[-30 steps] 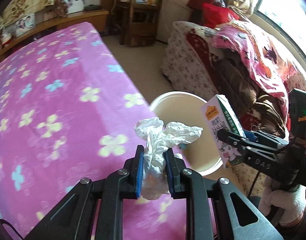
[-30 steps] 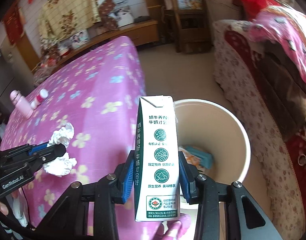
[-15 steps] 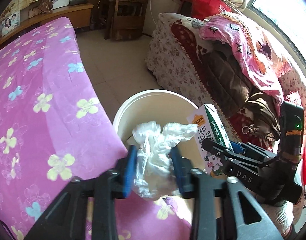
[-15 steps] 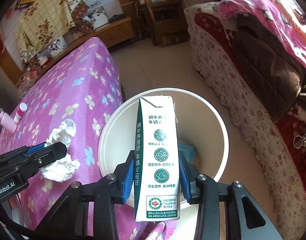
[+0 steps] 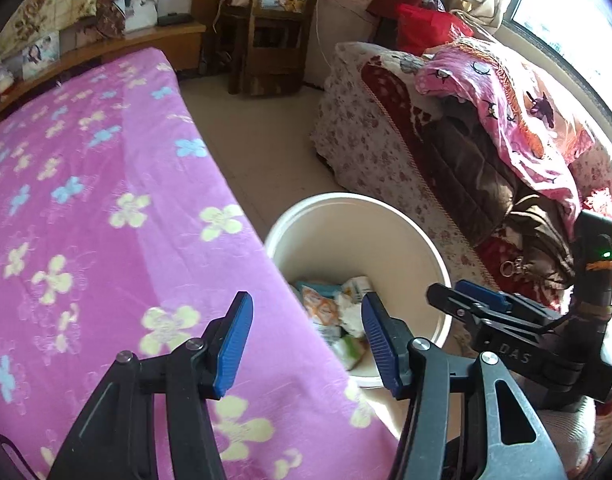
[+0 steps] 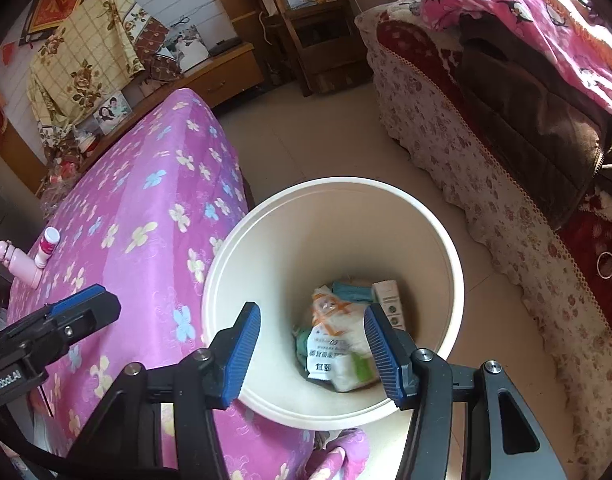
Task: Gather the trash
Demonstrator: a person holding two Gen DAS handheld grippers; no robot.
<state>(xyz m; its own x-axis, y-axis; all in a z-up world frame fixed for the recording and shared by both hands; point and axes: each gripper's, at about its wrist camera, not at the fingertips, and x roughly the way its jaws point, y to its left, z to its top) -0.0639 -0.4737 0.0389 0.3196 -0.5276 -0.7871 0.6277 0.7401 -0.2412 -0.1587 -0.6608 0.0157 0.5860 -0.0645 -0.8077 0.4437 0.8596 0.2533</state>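
A cream round bin [image 6: 446, 240] [image 5: 426, 248] stands on the floor beside the bed. Wrappers, white tissue and the milk carton [image 6: 390, 300] lie at its bottom, the trash pile [image 5: 334, 312] seen partly past the bed's edge. My right gripper [image 6: 312, 350] hangs over the bin's mouth, its jaws opening with nothing between them. My left gripper [image 5: 303, 338] is over the bed's edge next to the bin, jaws opening and empty too. Each gripper shows in the other's view: the right gripper [image 5: 466, 300] at the right, the left gripper [image 6: 81, 308] at the left.
The bed's pink flowered cover [image 5: 85, 220] [image 6: 145, 220] fills the left. A pink bottle [image 6: 15, 264] and a small white-and-red bottle [image 6: 47, 246] lie on it. A sofa [image 6: 486, 160] with blankets stands right of the bin, wooden shelves [image 5: 273, 20] behind, tiled floor [image 5: 265, 140] between.
Both grippers opened. The crumpled tissue left the left jaws and the milk carton left the right jaws; both now lie in the bin. Both hands drifted toward the bin.
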